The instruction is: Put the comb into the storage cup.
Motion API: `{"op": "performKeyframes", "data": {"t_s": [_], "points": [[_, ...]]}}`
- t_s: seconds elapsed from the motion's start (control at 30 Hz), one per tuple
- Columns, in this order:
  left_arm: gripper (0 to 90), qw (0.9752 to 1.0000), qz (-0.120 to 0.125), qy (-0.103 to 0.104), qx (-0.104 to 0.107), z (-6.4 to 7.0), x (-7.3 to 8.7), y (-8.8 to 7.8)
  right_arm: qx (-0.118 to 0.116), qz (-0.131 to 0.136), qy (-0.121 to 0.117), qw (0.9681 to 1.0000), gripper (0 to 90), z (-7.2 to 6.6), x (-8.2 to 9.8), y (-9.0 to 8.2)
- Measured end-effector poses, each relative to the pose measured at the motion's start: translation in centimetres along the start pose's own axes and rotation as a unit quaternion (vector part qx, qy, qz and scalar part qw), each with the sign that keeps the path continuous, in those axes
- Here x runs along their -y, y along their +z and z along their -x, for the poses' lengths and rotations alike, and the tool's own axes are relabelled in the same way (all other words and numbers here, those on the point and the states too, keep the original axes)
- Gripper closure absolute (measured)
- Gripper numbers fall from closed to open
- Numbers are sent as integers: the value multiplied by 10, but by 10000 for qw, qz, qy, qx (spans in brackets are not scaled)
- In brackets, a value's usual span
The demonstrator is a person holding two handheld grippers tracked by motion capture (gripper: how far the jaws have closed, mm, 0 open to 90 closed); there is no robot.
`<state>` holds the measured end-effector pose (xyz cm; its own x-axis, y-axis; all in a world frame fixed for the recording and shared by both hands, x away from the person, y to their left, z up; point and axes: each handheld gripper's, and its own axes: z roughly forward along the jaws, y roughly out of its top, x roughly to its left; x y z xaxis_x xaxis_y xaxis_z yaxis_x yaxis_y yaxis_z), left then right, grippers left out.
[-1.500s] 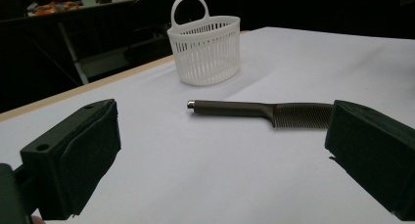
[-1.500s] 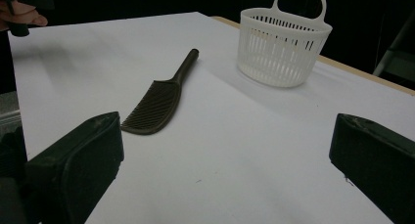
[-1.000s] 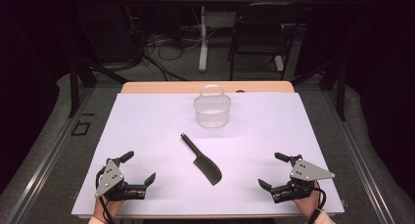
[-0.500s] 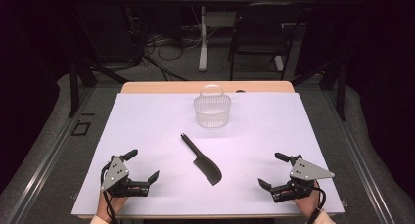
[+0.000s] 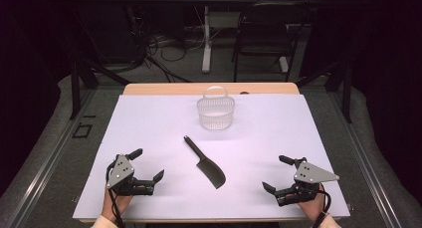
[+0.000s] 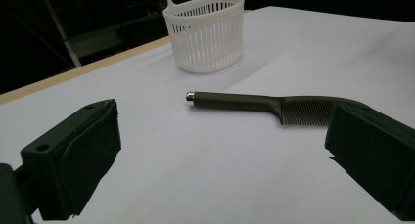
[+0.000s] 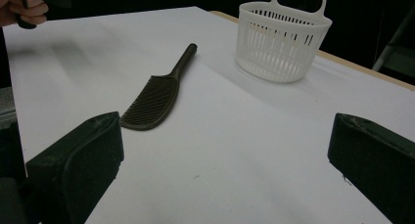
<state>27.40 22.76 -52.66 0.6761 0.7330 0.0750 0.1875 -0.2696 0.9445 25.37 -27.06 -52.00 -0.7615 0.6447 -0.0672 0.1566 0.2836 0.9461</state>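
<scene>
Comb flat mid-table, both tools released, nothing held.
Dark comb [image 5: 205, 162] lies between left tool [image 5: 148, 164] and right tool [image 5: 276, 174], apart from both; white basket [image 5: 215, 112] stands upright beyond its handle end, bare white table [image 5: 298, 128] between.

Dark comb [image 5: 205, 163] and white slatted basket [image 5: 215, 111] on the table.
The comb is laid flat, handle pointed toward the upright basket, well apart.
</scene>
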Motion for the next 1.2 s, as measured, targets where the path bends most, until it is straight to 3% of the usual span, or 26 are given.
{"op": "performKeyframes", "data": {"t_s": [0.17, 0.77, 1.2], "points": [[1, 9999, -133, -11, 68, 0, -2, 10, -4, -2, -11, 10000, 0, 0, 0, 0], [1, 9996, -227, 74, 135, 0, -12, 39, -4, -45, 8, 10000, 0, 1, 1, 1], [1, 9995, -288, -2, 156, -1, -18, 53, 0, -64, 26, 10000, 0, 1, 1, 2]]}}
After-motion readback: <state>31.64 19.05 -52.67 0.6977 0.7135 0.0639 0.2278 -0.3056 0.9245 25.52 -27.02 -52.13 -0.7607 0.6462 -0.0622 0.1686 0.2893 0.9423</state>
